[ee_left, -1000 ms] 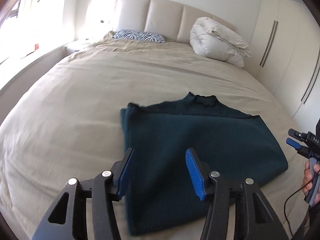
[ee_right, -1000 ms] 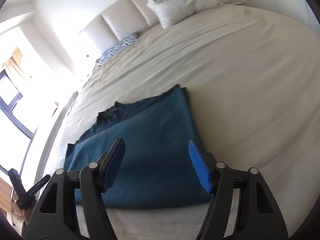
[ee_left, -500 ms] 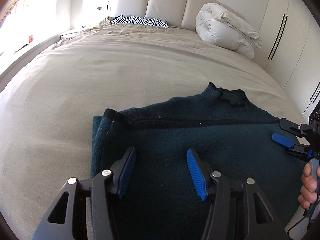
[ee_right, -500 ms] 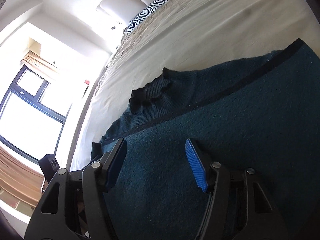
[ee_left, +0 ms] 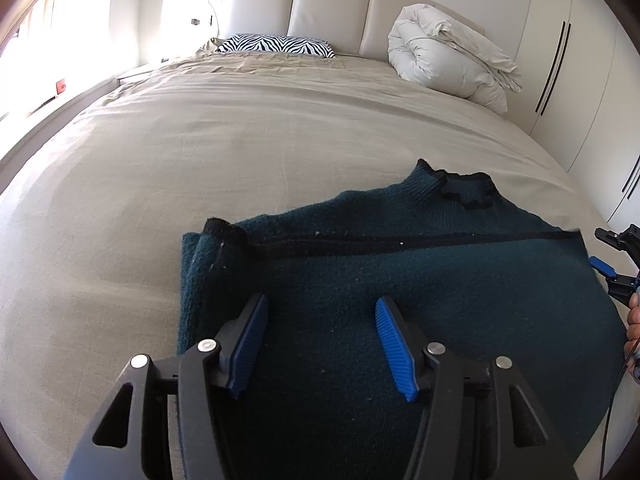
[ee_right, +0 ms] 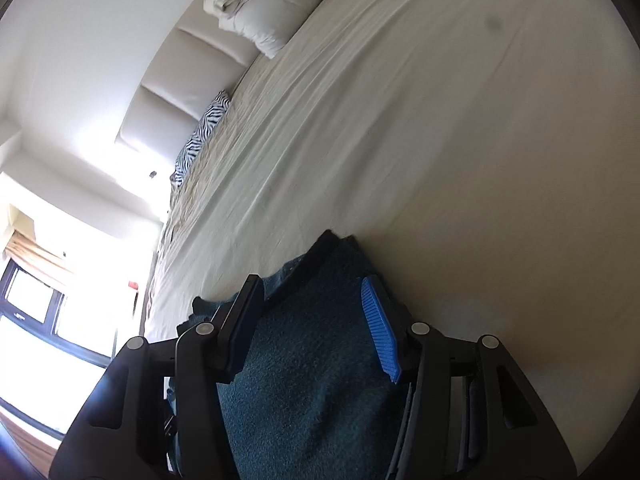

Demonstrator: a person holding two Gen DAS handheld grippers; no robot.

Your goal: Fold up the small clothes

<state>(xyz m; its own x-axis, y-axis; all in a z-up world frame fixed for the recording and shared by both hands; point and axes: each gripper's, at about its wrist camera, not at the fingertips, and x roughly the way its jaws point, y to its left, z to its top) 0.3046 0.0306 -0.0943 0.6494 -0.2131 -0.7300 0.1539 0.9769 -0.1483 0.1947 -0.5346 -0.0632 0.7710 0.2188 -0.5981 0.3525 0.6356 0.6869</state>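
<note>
A dark teal knitted sweater with black trim lies folded on the beige bed, its collar towards the headboard. My left gripper is open and empty just above the sweater's near left part. My right gripper is open, tilted, low over the sweater's right edge. It also shows in the left wrist view at the sweater's right side, held by a hand.
A rolled white duvet and a zebra-print pillow lie at the headboard. White wardrobe doors stand to the right. A bright window is to the left of the bed.
Both grippers have come down closer to the sweater. The right gripper has swung to the sweater's right edge and rolled over. Both stay open.
</note>
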